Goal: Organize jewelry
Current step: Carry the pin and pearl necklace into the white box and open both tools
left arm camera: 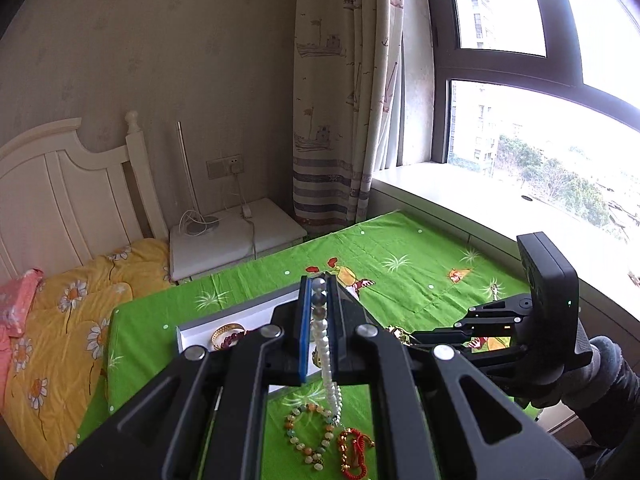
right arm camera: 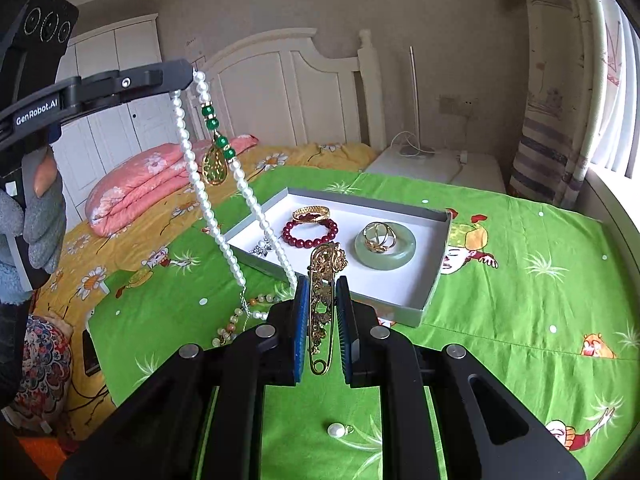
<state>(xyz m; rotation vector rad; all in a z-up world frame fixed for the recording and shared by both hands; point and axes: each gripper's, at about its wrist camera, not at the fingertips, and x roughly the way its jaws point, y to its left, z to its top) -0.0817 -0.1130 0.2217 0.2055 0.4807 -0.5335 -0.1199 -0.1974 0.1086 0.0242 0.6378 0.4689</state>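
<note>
1. The left tongs (right arm camera: 186,80) are nearly closed, pinching the pearl necklace (right arm camera: 208,208) at its top; the strand hangs down in two lines with a green-and-gold pendant (right arm camera: 214,166) swinging between them, and its lower end trails among the beads on the green cloth (right arm camera: 520,280)
2. The right tongs (right arm camera: 322,320) are narrow too, clamped on a gold brooch pin (right arm camera: 322,300) whose long axis runs straight along the fingers, ornate head pointing forward
3. The grey tray (right arm camera: 434,280) sits on the green-covered tabletop just ahead of the right tongs; it already holds a gold bangle (right arm camera: 310,213), a red bead bracelet (right arm camera: 310,232), a jade ring (right arm camera: 385,251) with a gold piece on it, and a small silver item (right arm camera: 260,249)
4. The deciding relation: the tray lies directly forward of the brooch's head, so the right hand looks nearer and needs only a short push ahead; the necklace hangs at the tray's left corner and would have to swing right and over the wall
5. Still loose on the cloth: a pastel bead bracelet (left arm camera: 310,432), a red cord piece (left arm camera: 354,452) and a single pearl charm (right arm camera: 338,430)
</note>
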